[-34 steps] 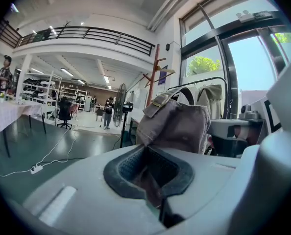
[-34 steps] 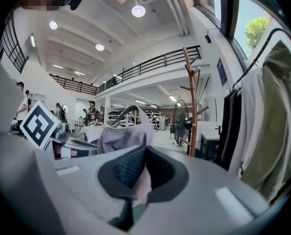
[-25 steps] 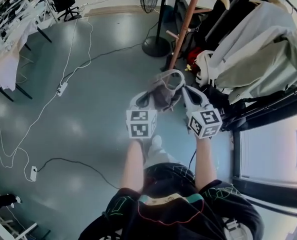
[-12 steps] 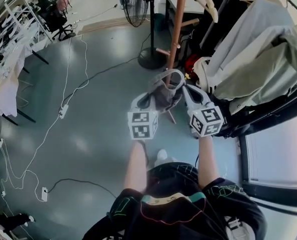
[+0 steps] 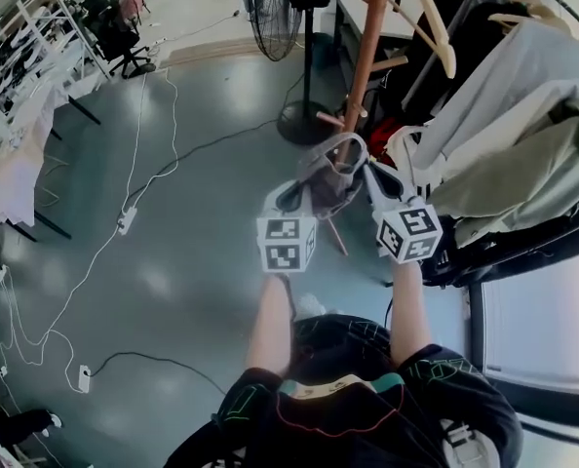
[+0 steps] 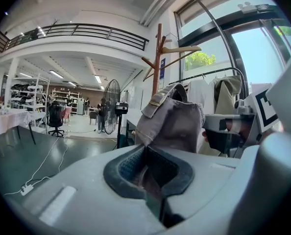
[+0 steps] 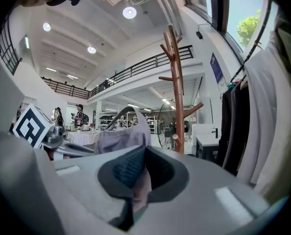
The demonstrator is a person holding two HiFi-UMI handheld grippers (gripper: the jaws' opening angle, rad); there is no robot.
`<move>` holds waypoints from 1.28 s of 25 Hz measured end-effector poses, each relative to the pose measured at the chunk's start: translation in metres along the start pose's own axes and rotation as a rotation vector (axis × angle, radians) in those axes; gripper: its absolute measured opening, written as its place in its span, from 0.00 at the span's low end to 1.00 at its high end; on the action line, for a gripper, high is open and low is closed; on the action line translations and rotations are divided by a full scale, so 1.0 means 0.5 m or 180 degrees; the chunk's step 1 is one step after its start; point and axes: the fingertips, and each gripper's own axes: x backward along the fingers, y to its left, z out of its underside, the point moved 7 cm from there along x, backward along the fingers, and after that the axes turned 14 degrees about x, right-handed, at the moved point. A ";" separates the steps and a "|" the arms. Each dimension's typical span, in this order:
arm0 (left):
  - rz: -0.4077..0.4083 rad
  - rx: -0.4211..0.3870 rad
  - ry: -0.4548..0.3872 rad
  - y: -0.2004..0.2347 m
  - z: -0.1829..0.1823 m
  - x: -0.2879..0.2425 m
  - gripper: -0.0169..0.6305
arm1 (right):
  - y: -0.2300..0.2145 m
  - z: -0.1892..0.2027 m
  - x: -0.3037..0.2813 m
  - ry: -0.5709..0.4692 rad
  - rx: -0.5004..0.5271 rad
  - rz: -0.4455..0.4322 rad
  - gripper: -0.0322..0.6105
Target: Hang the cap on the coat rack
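Cap (image 5: 327, 175) carried toward the wooden coat rack (image 5: 366, 58). The grey cap is held in the air in front of the person, stretched between the two grippers, so that its long axis runs from left to right across the line of approach. The left gripper (image 5: 293, 196) is closed on the cap's left edge and the right gripper (image 5: 371, 175) on its right edge; in each gripper view the fabric is seen pinched between pads that are pressed together, with no gap left open. An arched edge of the cap is turned away from the person, toward the rack. The rack's pole is seen ahead of the cap and slightly to its right, apart from it, with a low peg (image 5: 339, 120) just beyond the arched edge and the upper pegs well above the jaws in both gripper views. The right gripper is judged the nearer of the two to the pole. The coming move is judged to depend on this offset: the cap would have to be carried forward, upward and a little rightward before a peg could be entered. Hung garments (image 5: 523, 115) stand close on the right.
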 end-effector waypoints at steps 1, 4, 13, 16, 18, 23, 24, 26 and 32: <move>-0.0026 0.0014 0.0004 0.010 -0.001 -0.004 0.05 | 0.003 0.004 -0.010 0.0018 -0.0003 -0.0029 0.06; -0.0062 0.0005 0.0039 0.027 -0.011 -0.027 0.05 | -0.002 0.009 -0.036 0.0042 -0.0030 -0.0047 0.06; 0.0229 -0.0161 0.0265 0.024 -0.040 -0.158 0.05 | -0.082 0.038 -0.089 0.0160 -0.0207 0.0300 0.06; 0.0343 -0.0200 0.0343 0.018 -0.048 -0.200 0.05 | -0.107 0.047 -0.100 0.0217 -0.0246 0.0415 0.06; 0.0410 -0.0218 0.0382 0.014 -0.050 -0.226 0.05 | -0.120 0.054 -0.104 0.0250 -0.0253 0.0485 0.06; 0.0569 -0.0226 0.0498 0.003 -0.044 -0.281 0.05 | -0.151 0.071 -0.111 0.0351 -0.0266 0.0620 0.06; 0.0589 -0.0230 0.0525 0.003 -0.043 -0.289 0.05 | -0.155 0.074 -0.114 0.0371 -0.0273 0.0640 0.06; 0.0629 -0.0242 0.0567 0.004 -0.042 -0.305 0.05 | -0.159 0.079 -0.122 0.0411 -0.0283 0.0673 0.06; 0.0699 -0.0180 0.0678 0.018 -0.017 -0.347 0.05 | -0.162 0.107 -0.147 0.0558 -0.0292 0.0682 0.06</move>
